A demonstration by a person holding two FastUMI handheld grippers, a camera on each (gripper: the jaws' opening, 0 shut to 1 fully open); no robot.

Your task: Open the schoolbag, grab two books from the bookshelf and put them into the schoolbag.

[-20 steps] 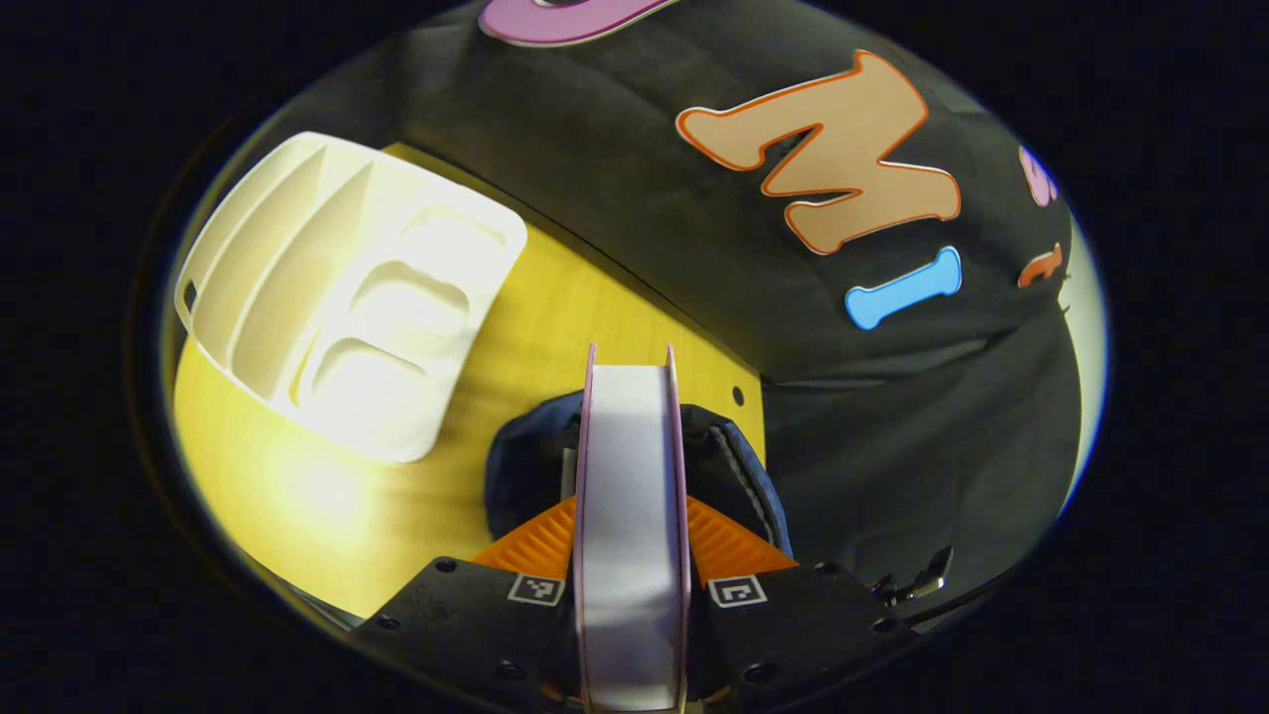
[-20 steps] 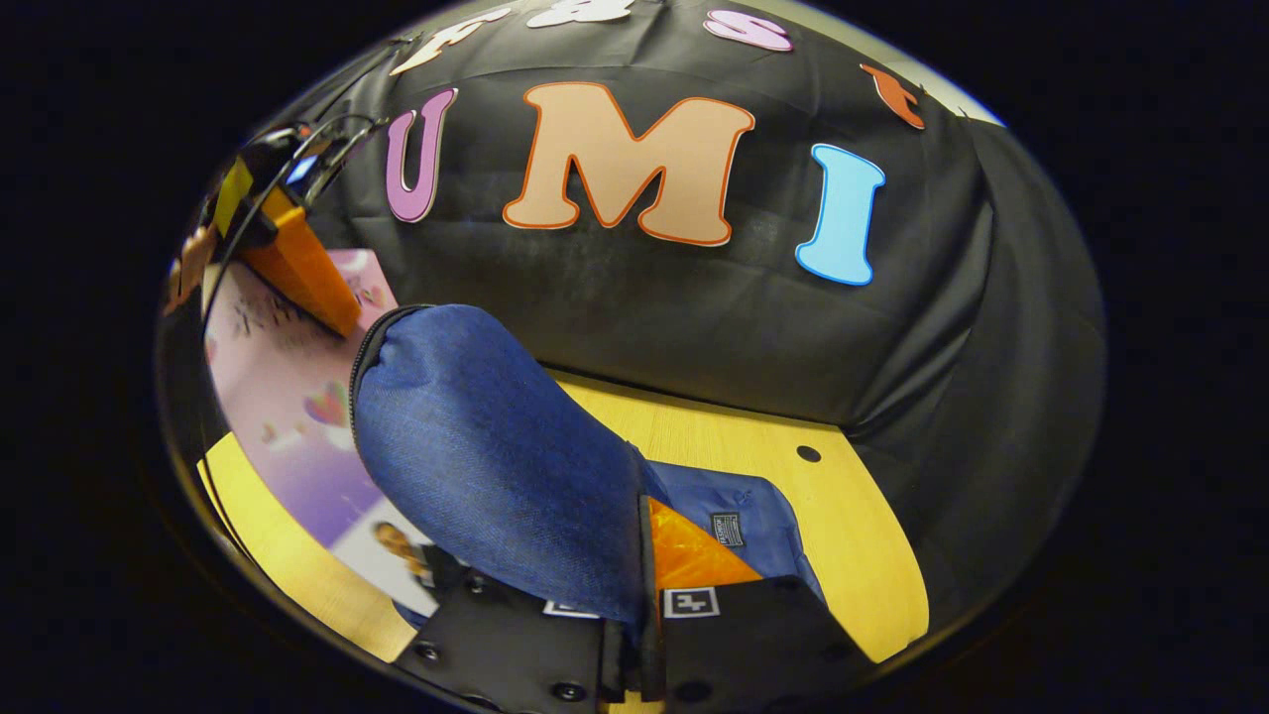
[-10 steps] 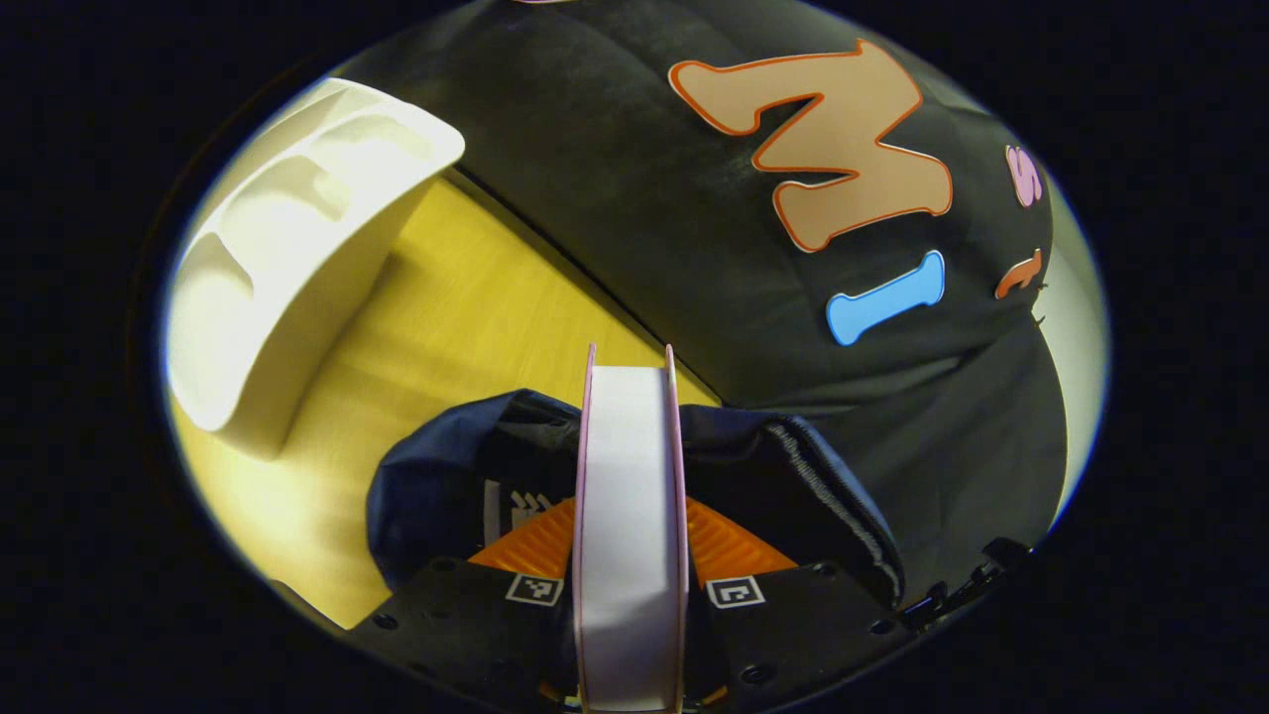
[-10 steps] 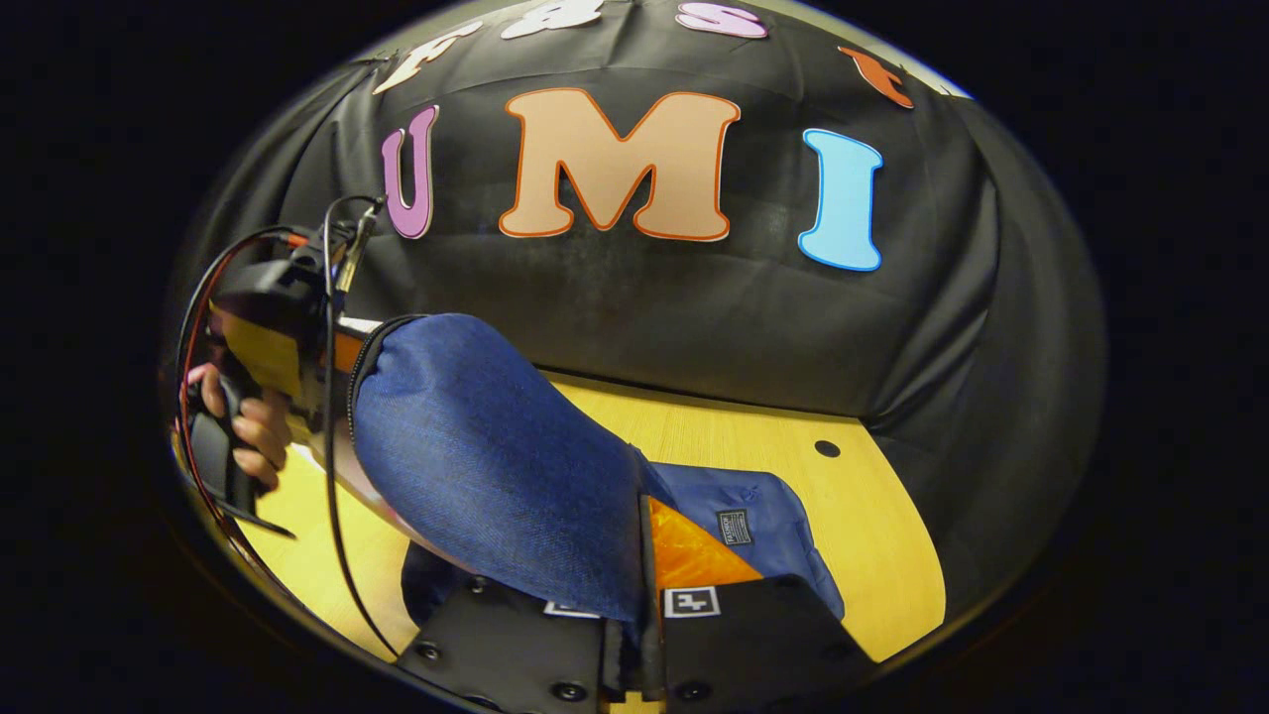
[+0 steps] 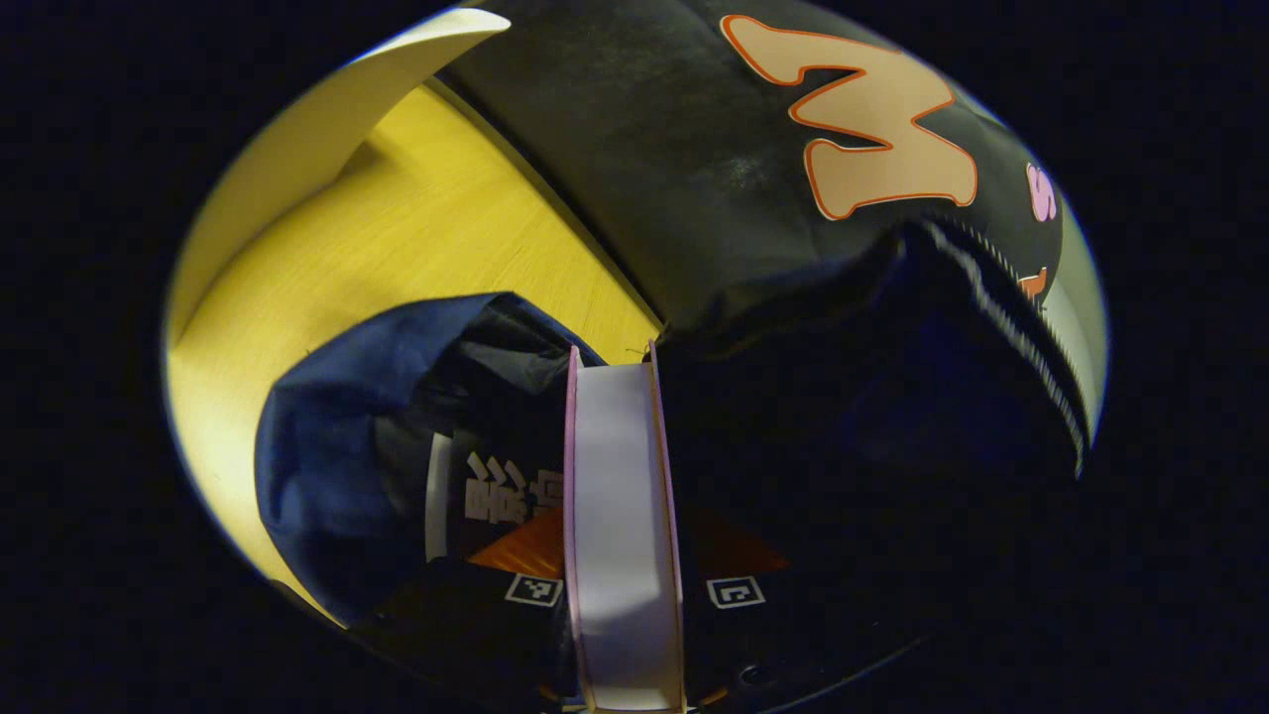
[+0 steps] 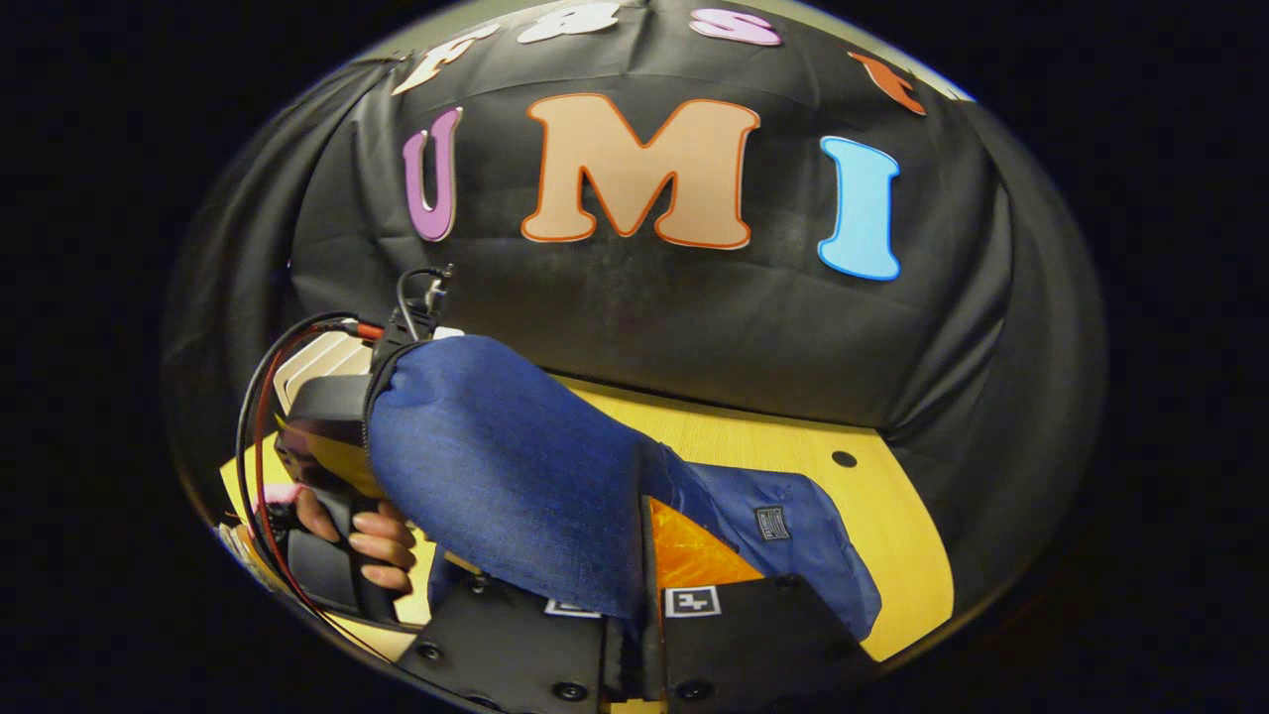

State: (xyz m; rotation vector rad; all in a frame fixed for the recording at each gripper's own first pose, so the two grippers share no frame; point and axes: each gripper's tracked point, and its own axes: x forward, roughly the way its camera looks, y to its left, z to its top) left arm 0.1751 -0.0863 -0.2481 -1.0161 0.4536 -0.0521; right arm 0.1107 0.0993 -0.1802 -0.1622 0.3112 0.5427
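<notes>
The left gripper (image 5: pixel 623 555) is clamped on a book (image 5: pixel 620 516), one finger against each cover, so the book stands on edge straight ahead of it with its pale page block facing the camera. The book's far end sits inside the open mouth of the bag (image 5: pixel 327 426). To the gripper's left, blue fabric forms the near lip of the opening, and inside it lies a dark book cover with pale lettering (image 5: pixel 496 491), just beside the held book. To its right the bag's interior is dark, and a zipper edge (image 5: pixel 1011 307) curves up and away. Beyond the bag, ahead and left, the yellow surface (image 5: pixel 397 248) runs to the white bookshelf (image 5: pixel 327 119) at the far upper left.

The right gripper (image 6: pixel 642 635) is pinched together on a fold of the bag's blue flap (image 6: pixel 516 506), holding it lifted; the fabric rises up and to its left. To the right of its fingers more blue fabric lies on the surface (image 6: pixel 892 535). Farther left, past the raised flap, a hand (image 6: pixel 362 540) grips the handle of the left gripper, with cables looping around it and the bookshelf (image 6: pixel 317 362) partly visible behind.
</notes>
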